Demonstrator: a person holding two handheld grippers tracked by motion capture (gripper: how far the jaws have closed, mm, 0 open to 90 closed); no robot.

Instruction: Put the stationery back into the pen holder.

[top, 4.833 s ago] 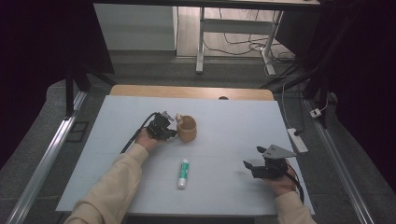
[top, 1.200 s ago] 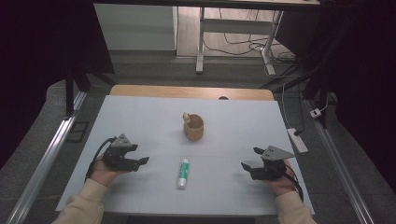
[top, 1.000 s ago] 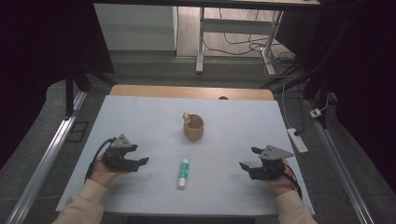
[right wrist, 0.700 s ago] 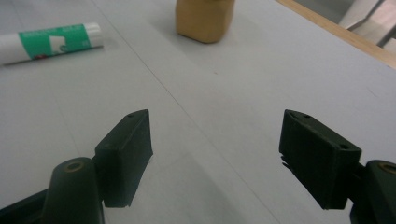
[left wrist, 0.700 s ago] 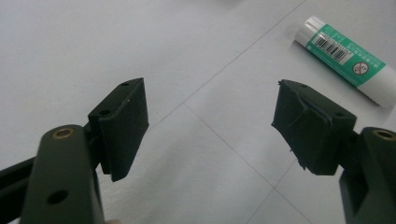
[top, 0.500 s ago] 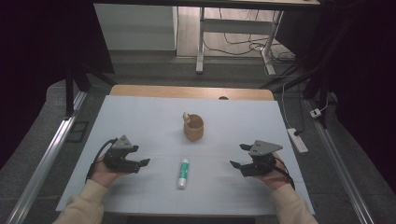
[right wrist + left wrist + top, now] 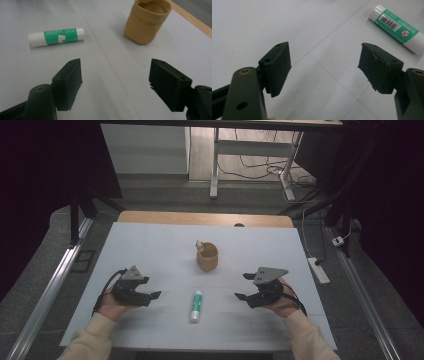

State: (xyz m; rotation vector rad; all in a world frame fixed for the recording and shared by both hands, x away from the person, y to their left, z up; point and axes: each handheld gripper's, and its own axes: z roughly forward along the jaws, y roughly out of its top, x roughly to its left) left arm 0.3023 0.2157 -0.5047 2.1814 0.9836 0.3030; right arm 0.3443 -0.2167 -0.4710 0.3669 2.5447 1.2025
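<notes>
My left gripper (image 7: 150,296) and right gripper (image 7: 243,286) have fingers wide apart, empty. At six o'clock from the cup (image 7: 207,256) lies the glue stick (image 7: 196,305): probably light, hard, rolly. I'd pinch its middle.

Pale grey-white table top (image 7: 150,250) with faint seam lines, edged at the far side by a strip of bare wood (image 7: 165,217). Grey carpeted floor (image 7: 40,265) all round, with metal rails (image 7: 47,292) running along both sides. Beyond the table, a white cabinet front (image 7: 145,145) and a white desk leg (image 7: 215,165) on wooden flooring, loose cables (image 7: 255,170) trailing there. White power strip (image 7: 318,270) on the floor at right. Dark corners on either side; dim, even light.
</notes>
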